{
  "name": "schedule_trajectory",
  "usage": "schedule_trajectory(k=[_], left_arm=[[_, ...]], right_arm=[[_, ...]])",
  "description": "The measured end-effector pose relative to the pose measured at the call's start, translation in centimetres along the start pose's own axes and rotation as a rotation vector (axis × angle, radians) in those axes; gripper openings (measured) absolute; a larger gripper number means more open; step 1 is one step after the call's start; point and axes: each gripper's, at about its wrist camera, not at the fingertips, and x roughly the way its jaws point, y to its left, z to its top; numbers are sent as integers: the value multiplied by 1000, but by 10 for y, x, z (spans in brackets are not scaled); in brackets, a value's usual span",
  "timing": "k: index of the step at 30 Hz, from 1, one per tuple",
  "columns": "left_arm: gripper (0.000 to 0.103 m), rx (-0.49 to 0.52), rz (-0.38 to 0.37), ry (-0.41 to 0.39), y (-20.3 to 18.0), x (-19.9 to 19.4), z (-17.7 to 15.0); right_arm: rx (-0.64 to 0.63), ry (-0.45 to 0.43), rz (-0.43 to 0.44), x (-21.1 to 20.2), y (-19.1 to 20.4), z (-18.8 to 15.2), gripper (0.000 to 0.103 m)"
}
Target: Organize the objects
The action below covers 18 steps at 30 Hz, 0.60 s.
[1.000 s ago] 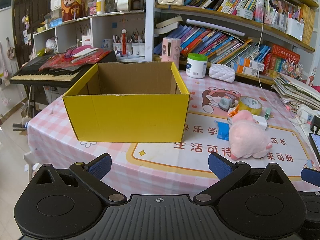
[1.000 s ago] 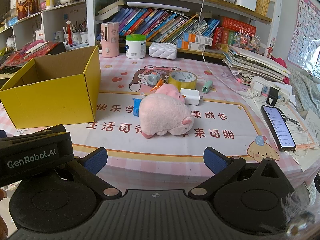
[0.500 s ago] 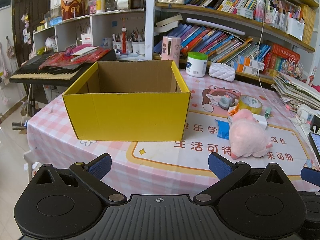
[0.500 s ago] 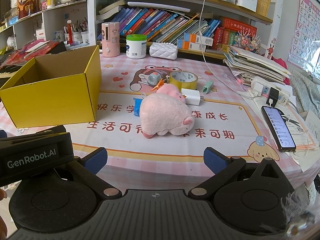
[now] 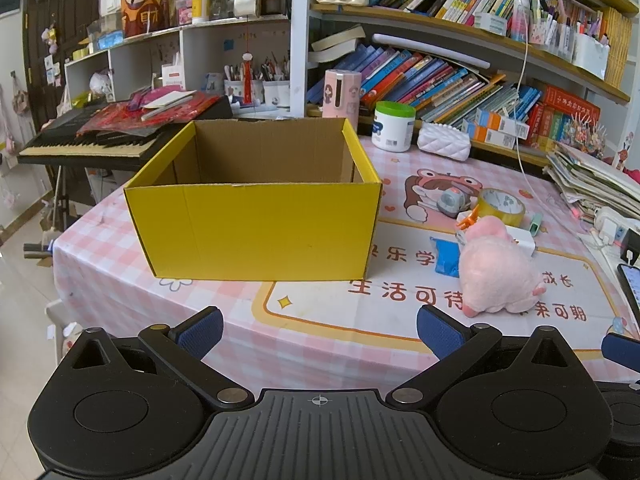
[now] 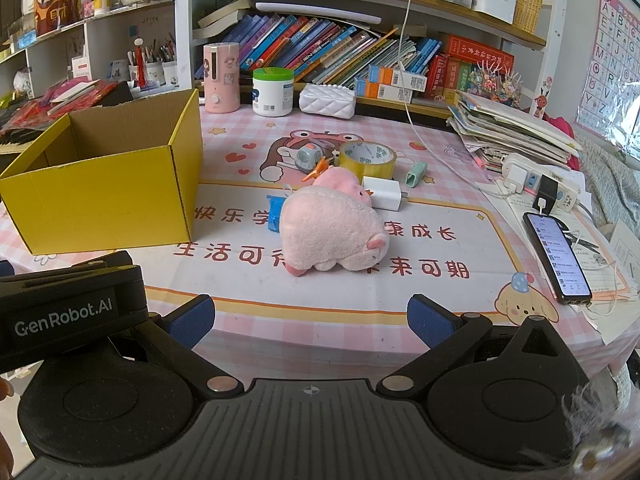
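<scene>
nothing packed so far: yellow box (image 5: 256, 232) near the table's (image 6: 320, 312) left edge, its visible inside bare. pink plush (image 6: 332, 232), tape roll (image 6: 368, 158), white charger (image 6: 386, 194), blue packet (image 6: 275, 214) and the rest all loose mid-table. left gripper (image 5: 318, 326) and right gripper (image 6: 310, 316) spread wide at the near edge, holding nothing. whole job ahead, by the look of it.
</scene>
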Motion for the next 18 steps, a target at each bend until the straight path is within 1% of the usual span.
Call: schedule_trajectory(k=[18], left_arm=[[103,6,-16,12,4,2,1]], right_arm=[[-2,5,-17,0,3,-3,103]])
